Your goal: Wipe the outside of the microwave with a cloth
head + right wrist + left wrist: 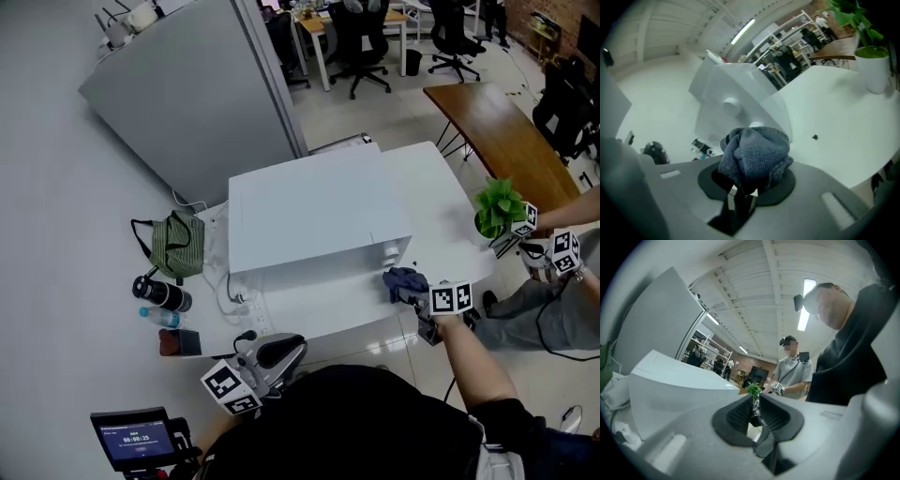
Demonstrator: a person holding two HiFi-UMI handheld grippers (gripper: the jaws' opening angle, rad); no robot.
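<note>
Microwave point(319, 211), white, sat on the white desk point(441, 183), and two round knobs showed on the face turned toward us. We logged the cloth point(754, 157) as dark blue-grey and bunched into a wad. It was clamped in the right gripper point(409, 292), whose jaws were closed on it, with most of the wad bulging past the tips. In the head view the cloth was right at the microwave's near right lower corner, low over the desk. We couldn't tell whether it touched the casing.

The left gripper point(754, 401) was held low, close to our body and off the desk's near edge, with the microwave on its left side. Its jaws were almost together with only a thin slit between them, and nothing was in them.

Left of the microwave we noted:
- a green striped bag point(176, 246)
- a black bottle point(161, 293)
- a clear water bottle point(159, 317)
- a small dark box point(180, 342)
- a white power strip point(248, 314) with cables, just beside the microwave's left end

At the desk's right end stood a potted plant point(497, 211). A second person point(553, 309) was next to it, holding marker-cube grippers near the pot. A grey partition panel point(187, 84) stood behind the microwave. A small screen device point(136, 439) showed at the lower left of the head view.
</note>
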